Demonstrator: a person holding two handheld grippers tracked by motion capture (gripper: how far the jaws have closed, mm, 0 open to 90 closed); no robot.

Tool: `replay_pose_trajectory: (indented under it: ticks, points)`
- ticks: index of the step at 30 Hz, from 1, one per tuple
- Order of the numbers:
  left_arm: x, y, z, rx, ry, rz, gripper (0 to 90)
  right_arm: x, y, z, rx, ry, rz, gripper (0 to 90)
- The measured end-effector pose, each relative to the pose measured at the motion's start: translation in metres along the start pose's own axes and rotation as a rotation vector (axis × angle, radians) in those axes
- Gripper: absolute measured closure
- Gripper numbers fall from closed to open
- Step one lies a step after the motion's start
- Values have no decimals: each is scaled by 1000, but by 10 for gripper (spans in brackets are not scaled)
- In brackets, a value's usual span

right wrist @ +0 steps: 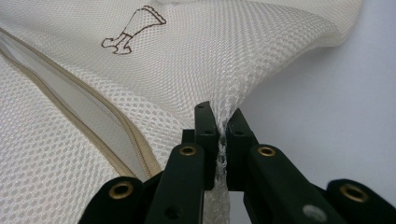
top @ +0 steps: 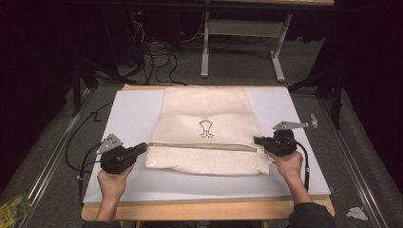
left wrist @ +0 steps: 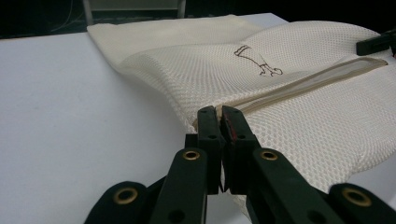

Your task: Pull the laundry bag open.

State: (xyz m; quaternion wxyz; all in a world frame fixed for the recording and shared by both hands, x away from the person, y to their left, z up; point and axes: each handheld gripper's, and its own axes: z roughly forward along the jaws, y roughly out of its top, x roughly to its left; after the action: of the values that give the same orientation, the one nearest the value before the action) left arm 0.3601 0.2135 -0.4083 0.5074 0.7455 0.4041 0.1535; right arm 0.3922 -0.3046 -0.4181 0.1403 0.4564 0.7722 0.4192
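The mesh laundry bag lies flat in the middle of the white sheet on the bench, its zipper running side to side between my two grippers. I hold it at both ends of the zipper line, which I judge is meant to keep the fabric taut and level for the next handling step.

Left gripper: jaws closed at the bag's left edge, right beside the zipper end; I cannot tell for certain whether mesh is pinched there.

Right gripper: jaws clamped on a gathered fold of mesh, which pulls up into a ridge.

Bag: cream honeycomb mesh, beige zipper tape, small dark printed figure above the zipper. The lower half looks softly puffed.

Beyond the bench: grey floor, cables, a white stand.
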Motion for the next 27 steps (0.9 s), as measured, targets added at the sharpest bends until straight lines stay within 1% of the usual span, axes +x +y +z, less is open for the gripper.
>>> replay_pose_trajectory:
  ticks: [3, 5, 9, 11, 13, 17, 19, 22, 26, 27]
  points:
    - [-1, 0, 0, 6, 10, 6, 876, -1, 0, -1, -5, -13, -4, 882]
    - [-2, -1, 1, 7, 5, 9, 877, -2, -1, -2, -4, -14, 7, 882]
    - [-3, -1, 3, 7, -4, 9, 875, -3, -3, -4, -3, -17, 6, 881]
    - [-5, -2, 3, 11, -12, 18, 875, -4, -4, -5, -5, -14, 11, 880]
    - [-6, -4, 4, 18, -9, 28, 874, -4, -6, -6, -4, -12, 11, 879]
    - [-5, -6, 7, 31, -17, 27, 873, -4, -10, -6, 4, -6, 10, 876]
    - [-5, -7, 7, 36, -19, 27, 873, -3, -11, -4, 10, -3, 21, 874]
    - [-5, -9, 8, 45, -21, 27, 872, -4, -13, -1, 12, -3, 16, 871]
    - [-2, -12, 11, 53, -25, 20, 870, -4, -16, 1, 8, -5, 33, 862]
    - [-2, -13, 12, 56, -23, 21, 871, -4, -16, 1, 8, -5, 30, 862]
